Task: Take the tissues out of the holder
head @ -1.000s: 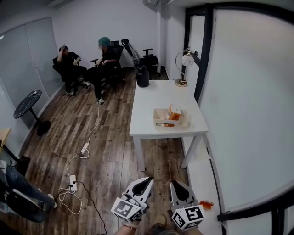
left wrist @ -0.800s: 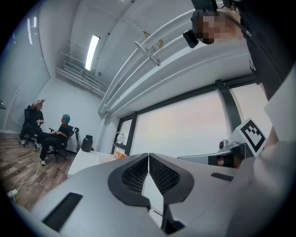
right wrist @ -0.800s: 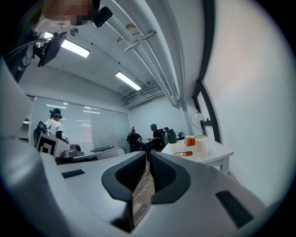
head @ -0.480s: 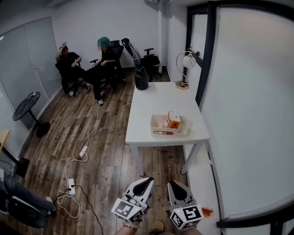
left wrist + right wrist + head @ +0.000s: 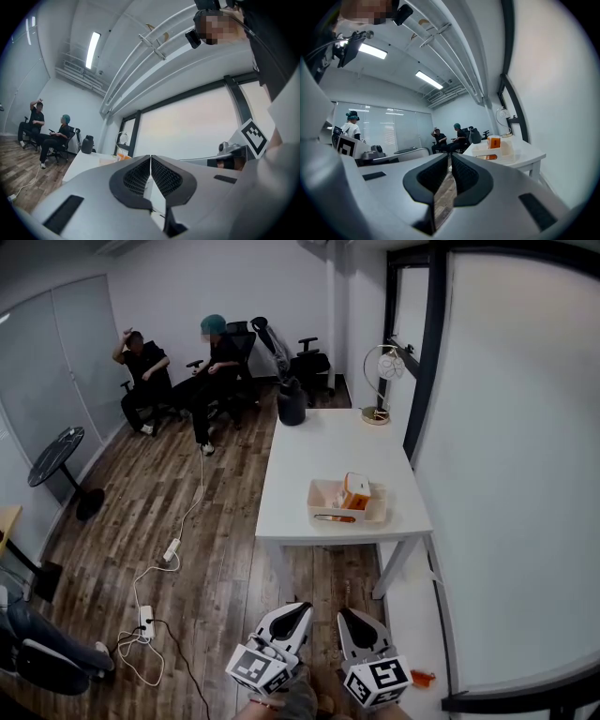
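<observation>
Left tool (image 5: 302,608) and right tool (image 5: 344,613), jaws together, empty, short of the counter (image 5: 319,446).
The tissues (image 5: 355,490) stand in the holder (image 5: 316,498) on it, closer than a second ago; their print is too small to read. Only the right gripper view shows a standing person (image 5: 350,124).

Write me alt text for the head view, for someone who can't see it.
A shut left gripper and shut right gripper point from the bottom edge toward a white table ahead, where a pale holder carries an orange tissue pack. Two people sit in office chairs by the far wall.
</observation>
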{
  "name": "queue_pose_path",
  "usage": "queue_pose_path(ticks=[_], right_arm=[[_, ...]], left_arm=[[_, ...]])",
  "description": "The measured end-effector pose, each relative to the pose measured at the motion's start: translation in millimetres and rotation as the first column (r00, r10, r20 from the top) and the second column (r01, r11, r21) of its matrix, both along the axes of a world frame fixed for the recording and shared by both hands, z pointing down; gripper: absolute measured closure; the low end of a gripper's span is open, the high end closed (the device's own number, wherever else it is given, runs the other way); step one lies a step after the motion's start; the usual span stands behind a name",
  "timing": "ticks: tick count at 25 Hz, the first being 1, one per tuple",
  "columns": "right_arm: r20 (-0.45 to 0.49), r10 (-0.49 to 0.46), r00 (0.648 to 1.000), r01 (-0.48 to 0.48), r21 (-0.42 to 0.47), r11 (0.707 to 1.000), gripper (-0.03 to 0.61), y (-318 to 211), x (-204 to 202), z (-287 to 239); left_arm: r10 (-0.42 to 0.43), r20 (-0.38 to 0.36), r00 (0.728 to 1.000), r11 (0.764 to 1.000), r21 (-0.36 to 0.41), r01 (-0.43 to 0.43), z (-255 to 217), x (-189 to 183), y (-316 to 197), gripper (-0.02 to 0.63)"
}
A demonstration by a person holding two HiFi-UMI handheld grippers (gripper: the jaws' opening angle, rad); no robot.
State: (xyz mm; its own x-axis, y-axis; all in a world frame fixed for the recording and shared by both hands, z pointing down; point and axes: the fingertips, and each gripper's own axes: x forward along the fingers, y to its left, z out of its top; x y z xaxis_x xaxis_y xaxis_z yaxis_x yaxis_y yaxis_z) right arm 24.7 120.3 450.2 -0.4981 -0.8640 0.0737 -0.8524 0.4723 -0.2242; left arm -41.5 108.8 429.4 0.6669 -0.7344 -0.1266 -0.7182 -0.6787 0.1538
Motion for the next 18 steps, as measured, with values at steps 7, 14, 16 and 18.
queue_pose_path(ticks=[7,14,16,18], right_arm=[[-0.031,-0.004,1.0,0.004,0.002,1.0,0.571,-38,1,3],[-0.041,0.014,0.999,-0.014,0.001,1.0,0.571,-90,7,-1],[-0.039,0.023,0.999,-0.023,-0.004,1.0,0.571,-105,10,0],[-0.038,0.031,0.999,-0.032,-0.011,0.999,0.571,-122,13,2]], left_arm=[[0.021,0.003,1.0,1.0,-0.01,-0.021,12,7,-39,0.6],[0.044,-0.003,0.999,0.999,-0.031,-0.044,7,16,-95,0.6],[0.05,-0.001,0.999,0.998,-0.037,-0.05,7,20,-112,0.6],[0.061,0.0,0.998,0.997,-0.041,-0.061,7,24,-129,0.6]])
